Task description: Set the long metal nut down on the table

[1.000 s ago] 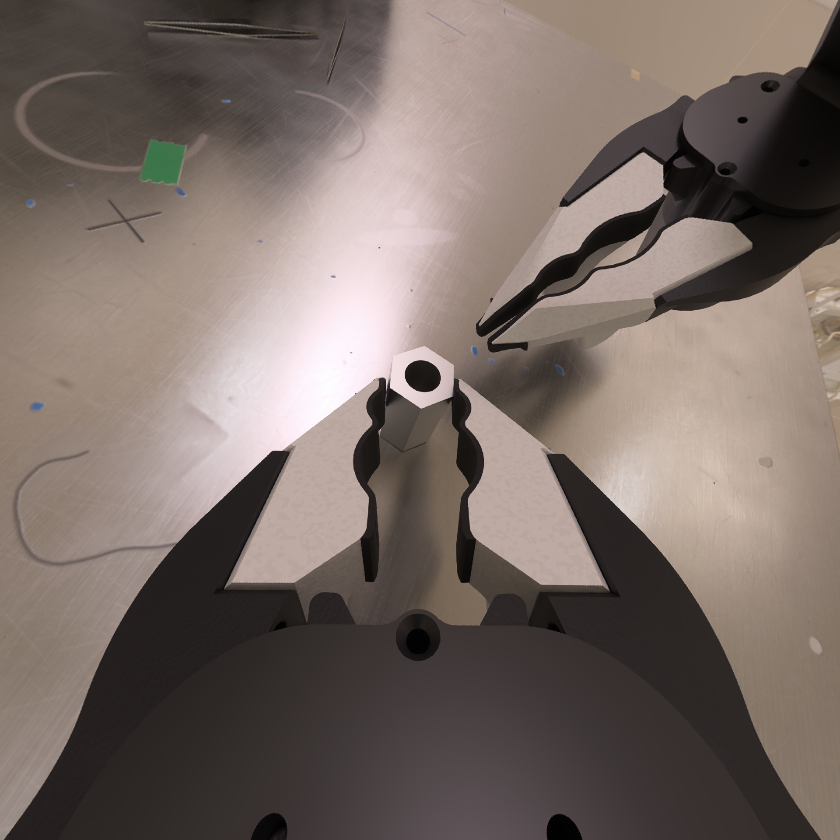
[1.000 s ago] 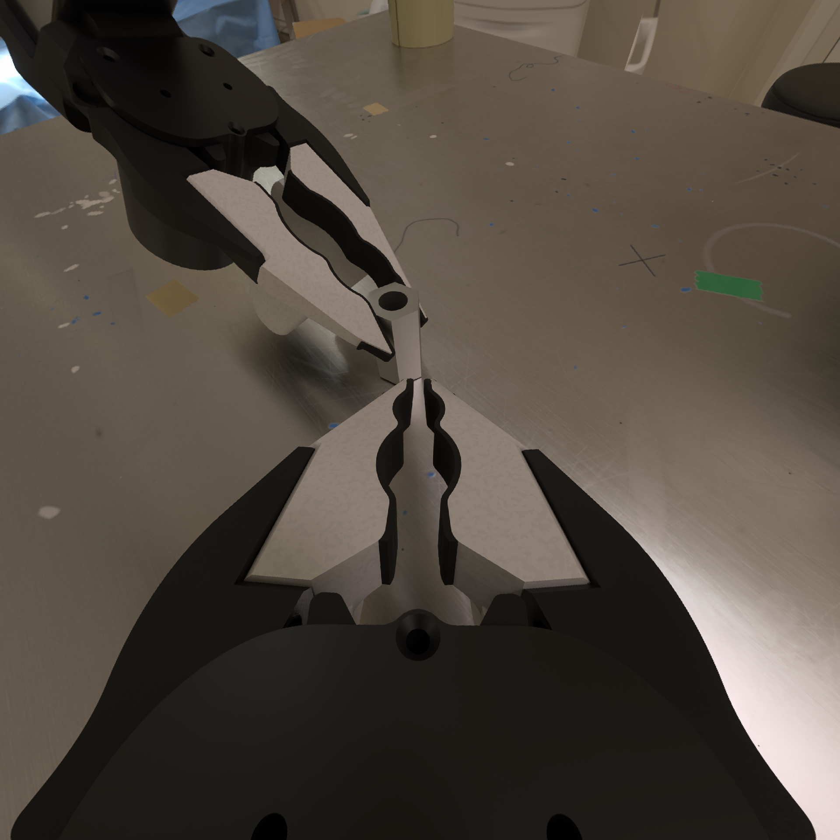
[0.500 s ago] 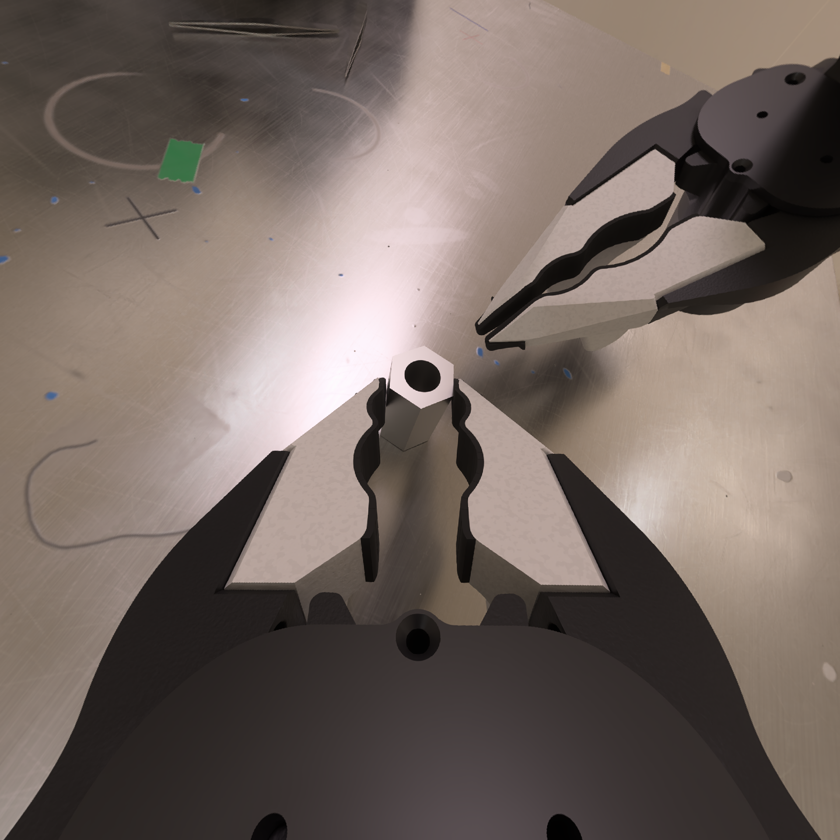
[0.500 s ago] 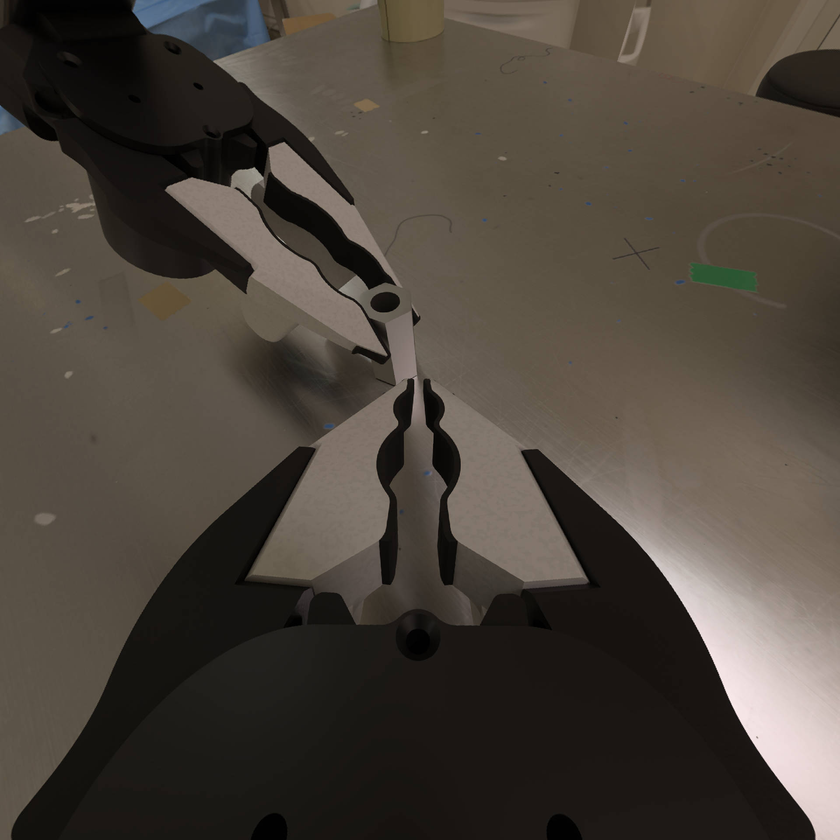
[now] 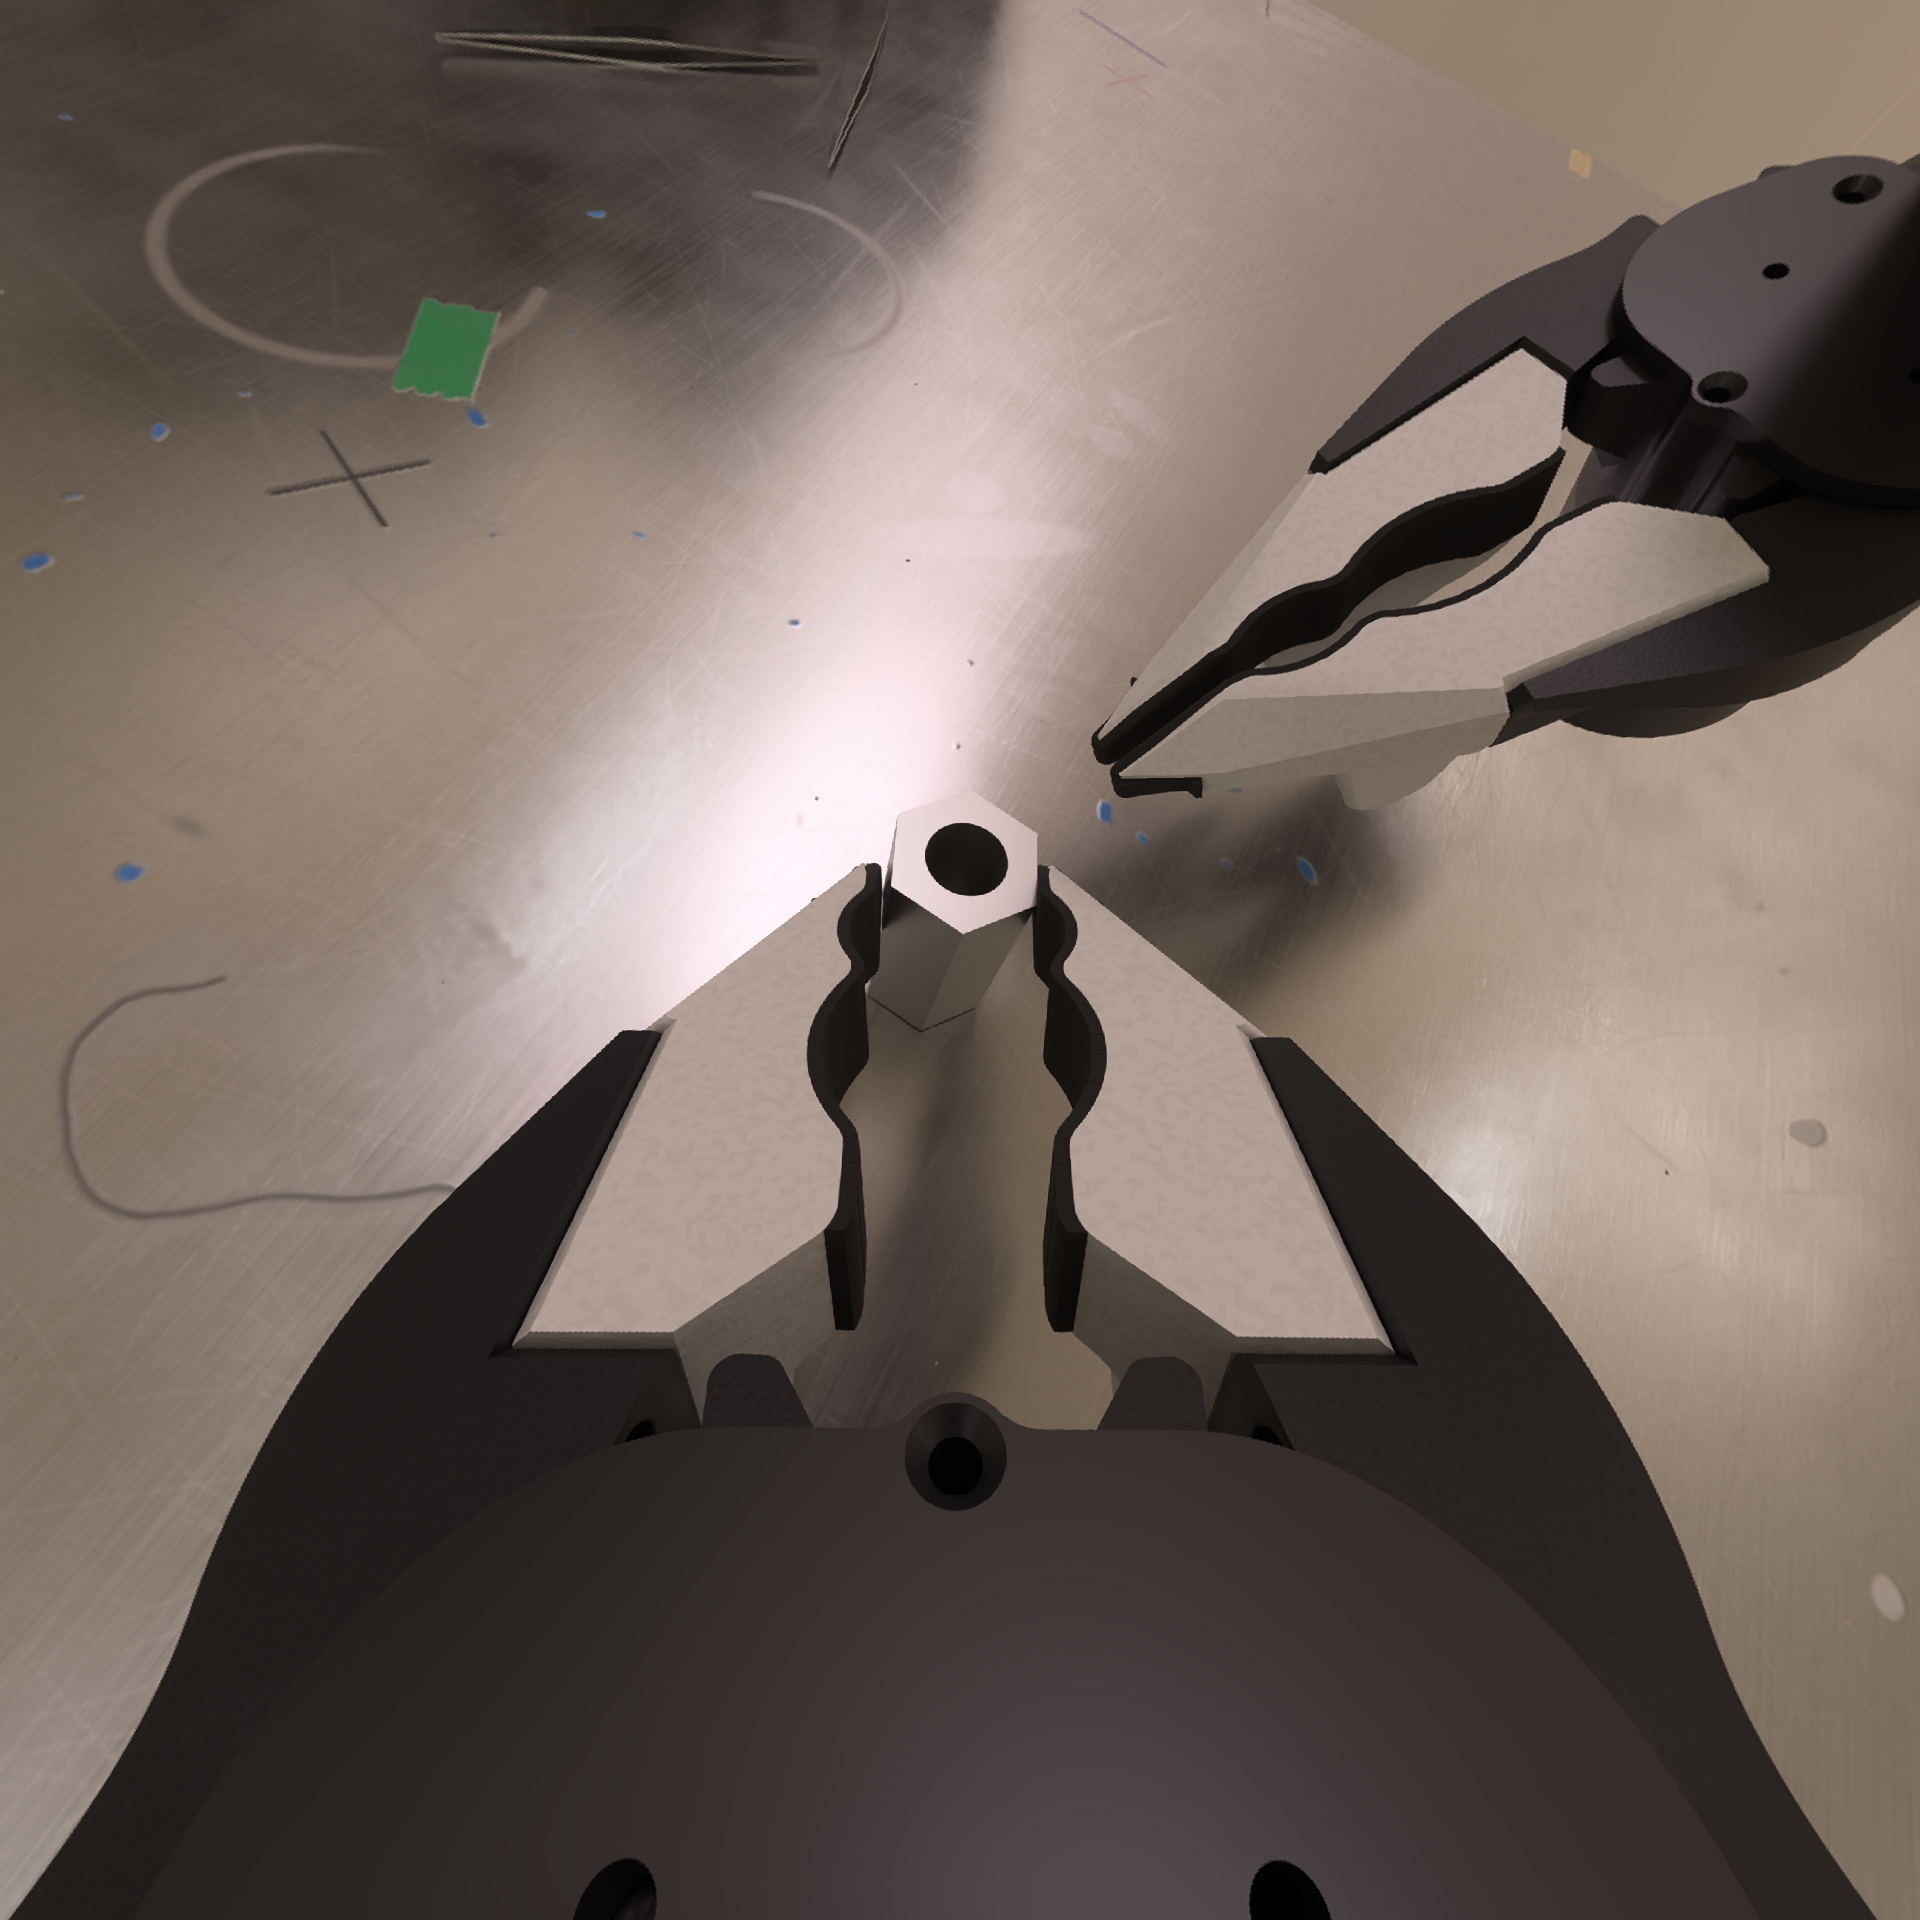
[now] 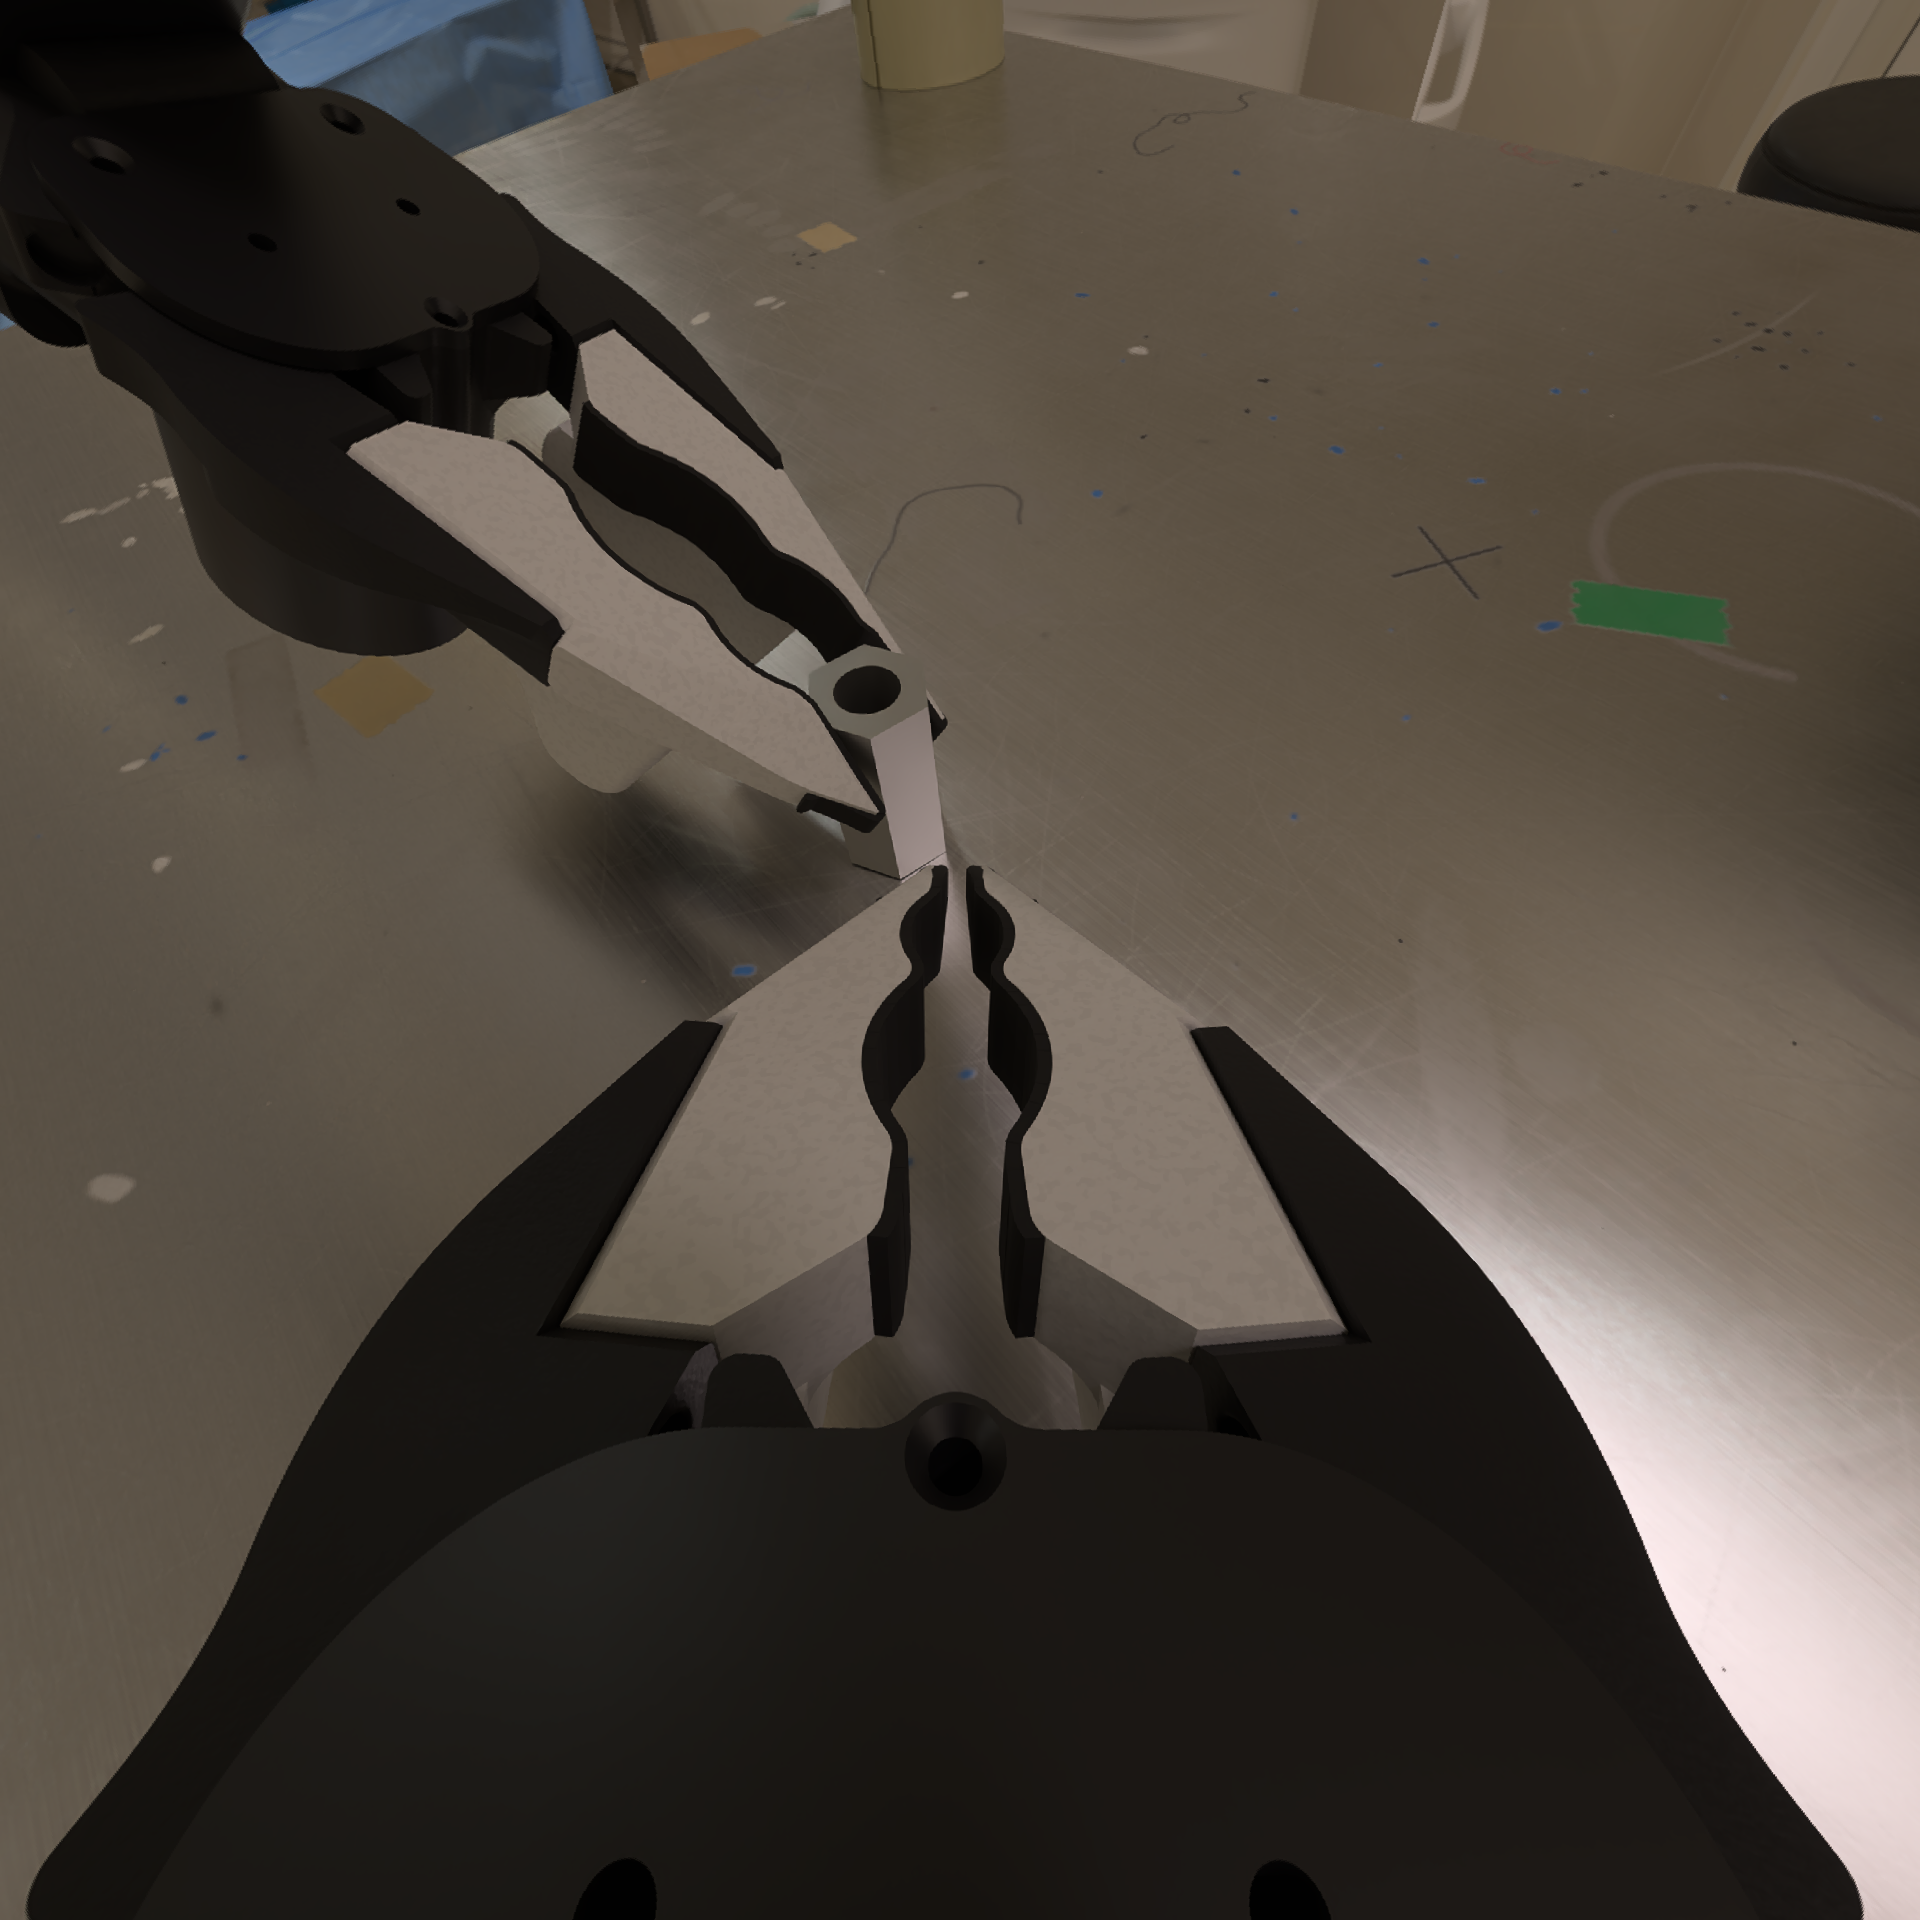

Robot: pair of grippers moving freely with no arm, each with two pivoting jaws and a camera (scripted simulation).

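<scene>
The long metal hex nut (image 5: 961, 914) stands upright between my left gripper's fingertips (image 5: 956, 878), bore facing up. The left gripper is shut on it near its top end. In the right wrist view the nut (image 6: 906, 790) reaches down to the steel table (image 6: 1351, 935); I cannot tell if its lower end touches. My right gripper (image 6: 957, 883) is shut and empty, its tips just in front of the nut's base. It also shows in the left wrist view (image 5: 1110, 756), to the right of the nut and apart from it.
A green tape strip (image 5: 445, 348) and a drawn X (image 5: 348, 478) lie to the far left, and thin metal tools (image 5: 623, 52) lie at the back. A cream cylinder (image 6: 928, 42) stands at the far table edge, and a black stool (image 6: 1839, 156) stands beyond it.
The left view has drifted slightly, so the table marks slide right. The nut stays gripped the same way. The right gripper stays shut beside it.
</scene>
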